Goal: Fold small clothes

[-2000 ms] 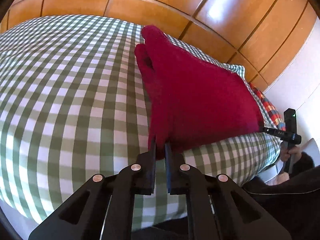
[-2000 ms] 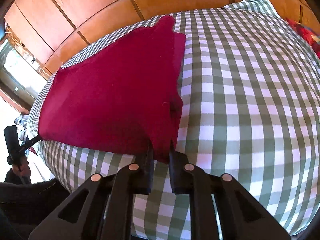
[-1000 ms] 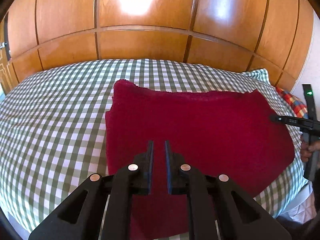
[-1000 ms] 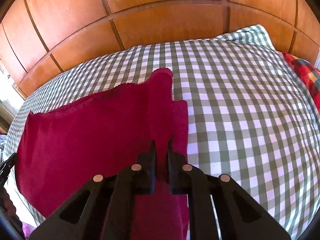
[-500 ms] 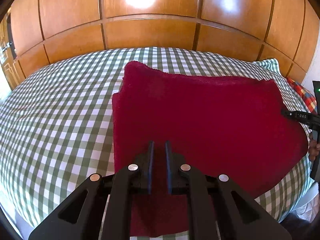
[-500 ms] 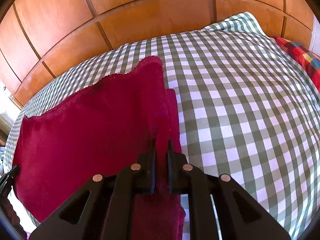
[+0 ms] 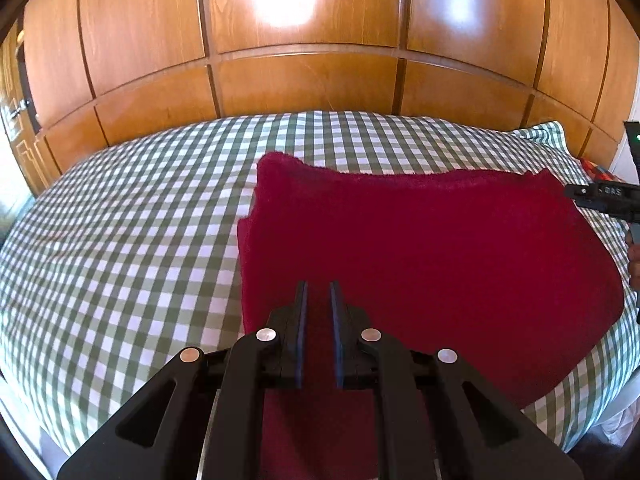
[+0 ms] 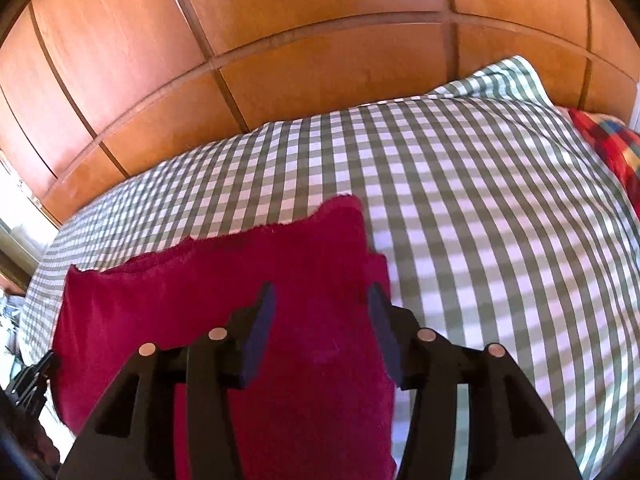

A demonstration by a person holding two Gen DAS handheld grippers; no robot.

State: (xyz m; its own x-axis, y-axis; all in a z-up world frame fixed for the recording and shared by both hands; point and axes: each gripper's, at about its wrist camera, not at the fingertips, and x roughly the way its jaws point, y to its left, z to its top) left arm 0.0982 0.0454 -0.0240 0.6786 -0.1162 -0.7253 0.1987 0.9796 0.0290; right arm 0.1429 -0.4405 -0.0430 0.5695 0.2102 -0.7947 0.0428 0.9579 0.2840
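On bed (image 7: 120, 240): right claw (image 8: 322, 312) now sprung apart, red cloth (image 7: 420, 248) released; left claw (image 7: 318, 304) still pinched on its near edge. Fold laid.

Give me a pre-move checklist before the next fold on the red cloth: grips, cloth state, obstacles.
1. right gripper released: ok, jaws wide apart above the red cloth.
2. left gripper released: cannot tell, narrow gap with cloth showing between the fingers.
3. Cloth folded flat on the checkered bed: ok, though the lower layer sticks out along one side edge.
4. Far edge aligned: not ok, one corner bulges up.
5. Cloth fully on bed: cannot tell, near edge hidden under the grippers.
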